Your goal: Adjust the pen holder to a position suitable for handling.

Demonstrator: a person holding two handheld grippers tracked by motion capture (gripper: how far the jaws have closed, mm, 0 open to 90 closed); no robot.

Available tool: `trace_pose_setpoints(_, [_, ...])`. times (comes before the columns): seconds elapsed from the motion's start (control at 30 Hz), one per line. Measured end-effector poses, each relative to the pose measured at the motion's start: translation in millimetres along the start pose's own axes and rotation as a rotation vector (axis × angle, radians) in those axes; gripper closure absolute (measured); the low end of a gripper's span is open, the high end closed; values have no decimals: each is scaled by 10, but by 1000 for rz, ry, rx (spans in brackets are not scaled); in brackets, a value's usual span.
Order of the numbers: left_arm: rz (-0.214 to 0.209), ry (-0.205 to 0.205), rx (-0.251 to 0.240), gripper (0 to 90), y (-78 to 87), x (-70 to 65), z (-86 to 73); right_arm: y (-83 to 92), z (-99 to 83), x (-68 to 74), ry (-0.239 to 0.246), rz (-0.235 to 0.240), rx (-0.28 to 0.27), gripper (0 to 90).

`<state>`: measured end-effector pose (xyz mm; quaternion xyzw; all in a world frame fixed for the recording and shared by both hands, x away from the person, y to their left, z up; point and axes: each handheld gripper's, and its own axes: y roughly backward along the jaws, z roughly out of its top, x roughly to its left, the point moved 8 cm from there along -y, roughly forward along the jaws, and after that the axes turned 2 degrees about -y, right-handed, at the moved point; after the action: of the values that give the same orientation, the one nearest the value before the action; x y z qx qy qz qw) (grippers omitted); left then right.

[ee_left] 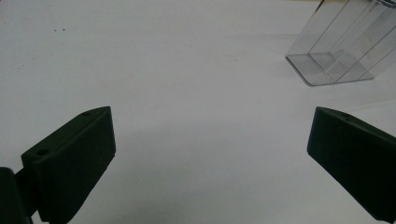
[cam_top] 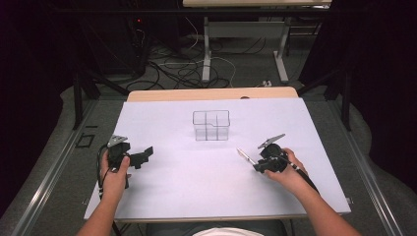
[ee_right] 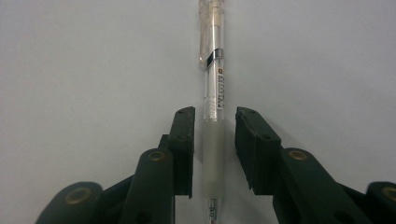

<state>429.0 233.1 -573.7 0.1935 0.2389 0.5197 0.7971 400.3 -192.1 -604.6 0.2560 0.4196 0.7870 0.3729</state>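
the pen (ee_right: 214, 93) runs off the right gripper view's top and bottom edges.

A white tabletop (cam_top: 167, 187) carries a clear plastic organizer (cam_top: 211, 125) with several compartments, standing upright toward the far middle. At the near left, the left claw (cam_top: 142, 156) rests low over the tabletop, held by the left hand (cam_top: 115, 178). At the near right, the right hand (cam_top: 287, 169) holds the right claw (cam_top: 256, 164), with a pen (cam_top: 245, 156) jutting from it toward the organizer, well apart from it.
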Motion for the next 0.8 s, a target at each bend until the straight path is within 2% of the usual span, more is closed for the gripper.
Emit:
trace_pose_setpoints(0.1, [-1,-4,10,10,5,3,-5,-5,-13,13,2,0,15,695])
trace_pose_setpoints(0.13, [-1,-4,11,10,5,1,-6,-44,10,23,14,15,-34,698])
trace_pose_setpoints(0.17, [-2,-4,11,10,4,0,-6,-16,-19,21,22,11,18,699])
trace_pose_setpoints(0.4, [-5,-11,14,10,-6,-9,-11,-31,-13,27,30,10,4,710])
trace_pose_setpoints(0.43, [-9,-10,12,10,-10,-16,-10,-11,-33,22,25,-16,48,713])
trace_pose_setpoints(0.47, [-8,-10,12,10,-11,-16,-10,-34,-17,21,34,-15,16,713])
trace_pose_setpoints(0.53, [-8,-10,13,10,-11,-15,-11,-11,-33,18,60,-20,39,717])
trace_pose_setpoints(0.57, [-9,-10,13,10,-11,-15,-11,-8,-40,27,46,-29,58,719])
trace_pose_setpoints(0.63, [-8,-9,14,10,-11,-12,-13,-11,-37,29,53,-29,45,720])
trace_pose_setpoints(0.67, [-8,-10,15,10,-12,-12,-14,-7,-38,33,67,-28,57,725])
trace_pose_setpoints(0.8, [-6,-10,18,10,-22,-17,-17,-45,-1,51,55,-20,39,757])
